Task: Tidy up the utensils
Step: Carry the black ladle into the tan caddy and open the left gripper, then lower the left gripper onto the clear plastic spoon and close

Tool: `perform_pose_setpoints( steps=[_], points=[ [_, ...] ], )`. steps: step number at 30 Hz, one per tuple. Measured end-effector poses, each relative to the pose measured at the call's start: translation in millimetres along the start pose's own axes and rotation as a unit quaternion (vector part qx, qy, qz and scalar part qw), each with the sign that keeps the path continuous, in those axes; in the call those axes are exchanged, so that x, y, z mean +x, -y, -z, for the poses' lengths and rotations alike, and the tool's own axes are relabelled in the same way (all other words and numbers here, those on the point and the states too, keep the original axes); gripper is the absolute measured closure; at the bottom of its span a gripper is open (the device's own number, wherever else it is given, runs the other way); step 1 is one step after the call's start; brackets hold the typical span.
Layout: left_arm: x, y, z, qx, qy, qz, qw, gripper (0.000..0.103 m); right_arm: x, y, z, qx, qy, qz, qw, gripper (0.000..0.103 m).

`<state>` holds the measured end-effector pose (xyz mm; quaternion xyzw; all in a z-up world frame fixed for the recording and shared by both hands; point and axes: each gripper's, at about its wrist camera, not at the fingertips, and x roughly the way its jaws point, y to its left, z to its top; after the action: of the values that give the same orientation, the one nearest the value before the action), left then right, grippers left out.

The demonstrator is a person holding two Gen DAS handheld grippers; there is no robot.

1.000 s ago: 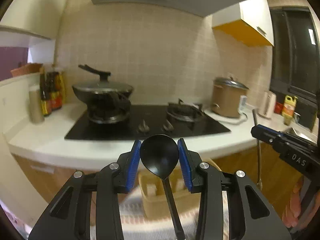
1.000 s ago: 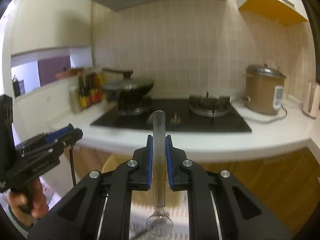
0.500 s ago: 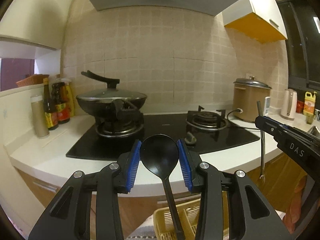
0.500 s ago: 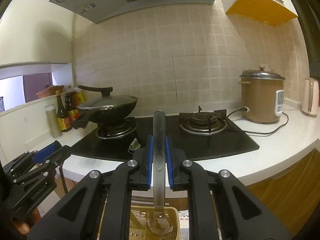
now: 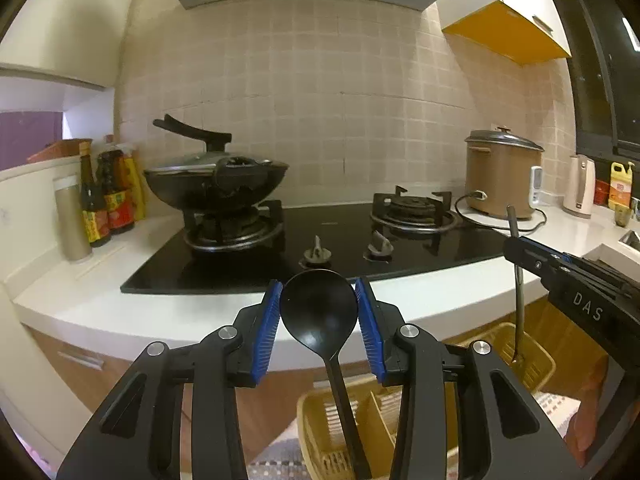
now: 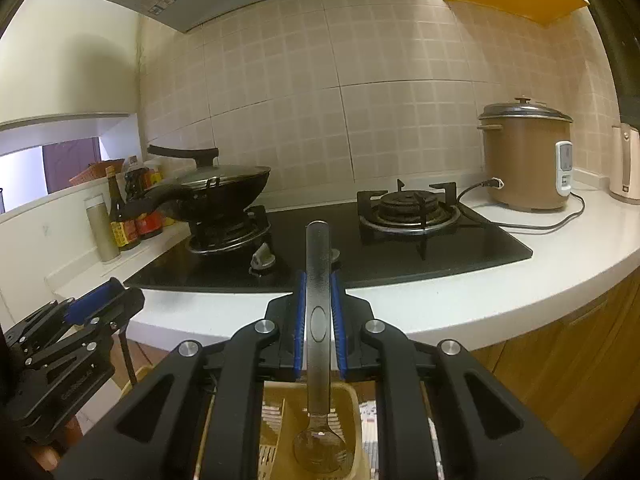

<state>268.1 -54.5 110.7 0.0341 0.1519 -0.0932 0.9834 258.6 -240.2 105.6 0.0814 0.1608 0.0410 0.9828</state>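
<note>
Our left gripper (image 5: 318,320) pinched the black ladle (image 5: 319,312) by its bowl, handle hanging into the yellow basket (image 5: 316,432). Our right gripper (image 6: 318,320) clamped the metal spoon (image 6: 318,300), bowl over a compartment. Lowering and releasing seemed next.

- The left gripper (image 5: 319,312) sits at lower centre of its own view, blue pads clamped on a black ladle's (image 5: 319,314) bowl.
- The right gripper (image 6: 318,312) sits at lower centre, pads pinching a metal spoon's (image 6: 318,300) handle.
</note>
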Motion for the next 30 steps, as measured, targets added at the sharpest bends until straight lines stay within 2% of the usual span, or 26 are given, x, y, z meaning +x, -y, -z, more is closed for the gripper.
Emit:
perform_pose_setpoints(
  steps=[5, 6, 8, 13, 15, 18, 23, 25, 30],
  points=[
    [-5.2, -0.5, 4.5, -0.009, -0.02, 0.025, 0.9994, 0.065, -10.0, -0.4, 7.6, 0.0, -0.022, -0.003, 1.0, 0.092],
    [-6.9, -0.3, 5.5, -0.009, -0.022, 0.028, 0.9993, 0.057, -12.0, -0.2, 8.2, -0.002, -0.029, -0.002, 1.0, 0.092],
    [-12.9, -0.1, 6.7, -0.007, -0.023, 0.024, 0.9994, 0.051, -17.0, 1.1, 8.1, 0.0, -0.043, -0.008, 0.999, 0.087],
    [-35.5, -6.0, 0.5, -0.012, -0.022, 0.032, 0.9992, 0.05, -39.1, 9.1, 1.3, 0.023, -0.066, -0.029, 0.997, 0.083],
    [-45.5, -9.6, -3.4, -0.02, -0.022, 0.038, 0.9988, 0.048, -49.2, 11.9, -2.1, 0.03, -0.068, -0.032, 0.997, 0.076],
    [-65.2, -16.5, -8.4, -0.034, -0.024, 0.053, 0.9977, 0.045, -73.4, 14.3, -6.5, 0.032, -0.066, -0.029, 0.997, 0.059],
    [-100.5, -24.0, -9.5, -0.043, -0.038, 0.061, 0.9965, 0.044, -107.7, 16.7, -10.1, 0.039, -0.072, -0.029, 0.996, 0.056],
    [-111.9, -26.1, -6.2, -0.044, -0.052, 0.063, 0.9957, 0.044, -117.8, 16.4, -8.3, 0.04, -0.087, -0.032, 0.995, 0.055],
    [-135.1, -33.1, 18.2, -0.033, -0.116, 0.069, 0.9903, 0.044, -129.7, 8.5, 8.6, 0.032, -0.149, -0.018, 0.988, 0.053]
  ],
)
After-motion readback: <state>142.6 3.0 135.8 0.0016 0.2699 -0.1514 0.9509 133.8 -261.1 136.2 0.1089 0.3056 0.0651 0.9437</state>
